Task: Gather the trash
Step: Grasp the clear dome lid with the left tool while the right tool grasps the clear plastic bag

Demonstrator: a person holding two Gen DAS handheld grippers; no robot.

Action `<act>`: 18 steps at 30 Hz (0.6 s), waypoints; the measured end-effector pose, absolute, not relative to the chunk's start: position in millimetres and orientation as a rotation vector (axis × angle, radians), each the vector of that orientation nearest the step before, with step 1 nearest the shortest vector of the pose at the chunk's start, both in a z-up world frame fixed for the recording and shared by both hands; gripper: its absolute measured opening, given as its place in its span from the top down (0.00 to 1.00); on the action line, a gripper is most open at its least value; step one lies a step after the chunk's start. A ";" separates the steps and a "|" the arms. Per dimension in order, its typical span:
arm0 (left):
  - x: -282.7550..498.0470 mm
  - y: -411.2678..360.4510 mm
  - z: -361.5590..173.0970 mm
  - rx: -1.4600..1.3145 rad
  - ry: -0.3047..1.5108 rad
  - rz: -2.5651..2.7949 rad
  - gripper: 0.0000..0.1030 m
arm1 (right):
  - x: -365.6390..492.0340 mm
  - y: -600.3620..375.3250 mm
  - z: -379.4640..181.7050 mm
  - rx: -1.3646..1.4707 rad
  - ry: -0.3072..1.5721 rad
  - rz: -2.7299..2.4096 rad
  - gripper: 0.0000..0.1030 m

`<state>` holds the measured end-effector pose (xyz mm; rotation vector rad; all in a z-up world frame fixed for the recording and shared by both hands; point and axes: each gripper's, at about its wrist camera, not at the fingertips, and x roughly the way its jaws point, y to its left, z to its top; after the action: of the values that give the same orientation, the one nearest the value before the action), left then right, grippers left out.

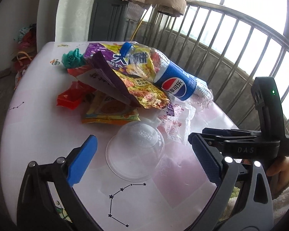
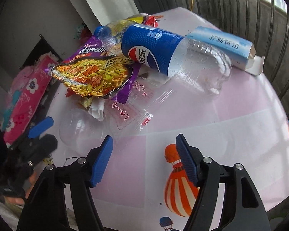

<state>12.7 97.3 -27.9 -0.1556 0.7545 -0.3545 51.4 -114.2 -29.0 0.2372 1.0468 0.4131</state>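
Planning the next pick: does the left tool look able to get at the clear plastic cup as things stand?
Probably yes. The clear plastic cup lies on its side on the table right ahead of the open left tool, with nothing on top of it; the wrappers sit behind it.

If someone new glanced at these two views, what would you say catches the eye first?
Probably the empty blue-labelled cola bottle, lying on its side atop the litter pile at the far side of the table. Next comes the bright noodle wrapper beside it, then the clear plastic cup, upside down between the left tool's open fingers.
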 end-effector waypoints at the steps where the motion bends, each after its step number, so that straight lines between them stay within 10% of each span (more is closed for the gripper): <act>1: 14.1 95.5 -31.1 -0.151 0.761 -0.363 0.08 | 53.6 -114.4 -32.0 0.265 1.057 0.418 0.41; 18: 30.8 92.3 -49.7 -0.157 0.820 -0.380 0.37 | 90.7 -122.3 -61.8 0.548 1.103 0.476 0.81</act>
<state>30.8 92.3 -49.7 -0.1568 0.8200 -0.3803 90.7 -122.3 -61.8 0.5485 1.1032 0.4757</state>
